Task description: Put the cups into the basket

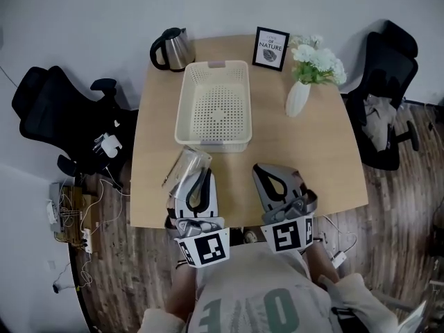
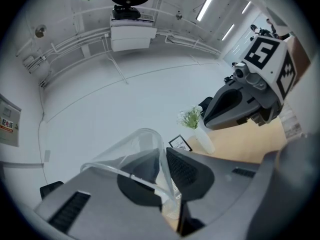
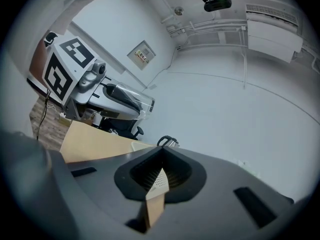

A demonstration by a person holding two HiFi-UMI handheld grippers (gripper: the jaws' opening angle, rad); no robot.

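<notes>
Holding a clear plastic cup point(image 1: 186, 166) in the left tool point(image 1: 200, 174) above a light wooden desk point(image 1: 309, 159). Right tool point(image 1: 266, 171) closed, empty. Black office chairs point(image 1: 48, 109) around.

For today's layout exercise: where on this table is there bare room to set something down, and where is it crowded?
Free: the table right of the basket, below the vase; a narrower strip left of the basket. Crowded: the far edge with kettle, picture frame and vase; the near edge with left gripper, holding a cup, and right gripper.

Kettle point(image 1: 172, 48), frame point(image 1: 270, 48), vase point(image 1: 297, 98), perhaps floor cables point(image 1: 69, 215)
</notes>
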